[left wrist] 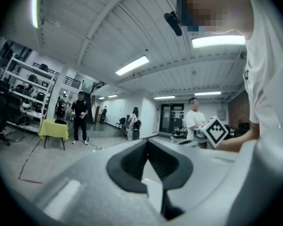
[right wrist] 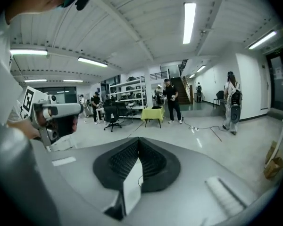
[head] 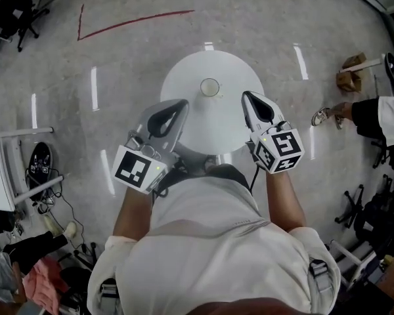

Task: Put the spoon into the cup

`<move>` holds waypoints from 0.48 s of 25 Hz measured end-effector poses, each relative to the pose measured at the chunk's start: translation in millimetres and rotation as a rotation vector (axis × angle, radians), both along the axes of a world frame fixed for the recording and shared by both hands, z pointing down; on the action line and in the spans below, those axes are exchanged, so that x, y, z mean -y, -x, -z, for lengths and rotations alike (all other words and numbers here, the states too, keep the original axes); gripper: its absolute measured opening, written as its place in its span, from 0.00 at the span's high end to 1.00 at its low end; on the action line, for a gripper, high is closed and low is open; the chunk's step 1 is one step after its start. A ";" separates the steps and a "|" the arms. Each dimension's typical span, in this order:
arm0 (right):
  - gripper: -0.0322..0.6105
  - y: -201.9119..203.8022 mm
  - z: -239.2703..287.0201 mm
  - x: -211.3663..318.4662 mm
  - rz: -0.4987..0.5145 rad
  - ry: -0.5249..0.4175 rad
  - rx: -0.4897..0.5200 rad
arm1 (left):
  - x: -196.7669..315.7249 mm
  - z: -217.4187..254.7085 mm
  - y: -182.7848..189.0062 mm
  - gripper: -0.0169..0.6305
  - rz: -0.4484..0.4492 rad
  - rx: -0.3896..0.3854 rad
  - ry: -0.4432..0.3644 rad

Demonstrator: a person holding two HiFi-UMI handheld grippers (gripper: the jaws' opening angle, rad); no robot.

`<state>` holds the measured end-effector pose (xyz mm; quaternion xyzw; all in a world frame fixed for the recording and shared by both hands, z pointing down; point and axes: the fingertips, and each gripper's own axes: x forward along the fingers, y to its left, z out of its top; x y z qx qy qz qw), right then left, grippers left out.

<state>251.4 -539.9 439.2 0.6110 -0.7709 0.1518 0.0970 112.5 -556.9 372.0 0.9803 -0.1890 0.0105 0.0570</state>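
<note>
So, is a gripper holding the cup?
No, the cup stands alone in the middle of the round table, with nothing touching it.

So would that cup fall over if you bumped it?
Maybe. The cup looks small, so it's probably light. It stands alone in the middle of the table with nothing propping it, so a bump might slide or tip it.

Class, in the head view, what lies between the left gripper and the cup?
Only the bare top of the round white table lies between the left gripper and the cup. This shows in the head view.
</note>
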 end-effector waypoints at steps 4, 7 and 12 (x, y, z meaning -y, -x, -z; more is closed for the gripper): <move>0.94 -4.8 44.4 -24.0 -0.054 -0.098 -0.002 | -7.1 22.1 -2.4 0.97 -0.029 -0.011 -0.038; 0.94 -11.1 72.9 -40.0 -0.088 -0.170 -0.009 | -10.3 34.1 -6.3 0.97 -0.043 -0.017 -0.054; 0.94 -22.9 106.8 -62.0 -0.137 -0.263 -0.008 | -20.1 50.6 -18.3 0.97 -0.078 -0.021 -0.089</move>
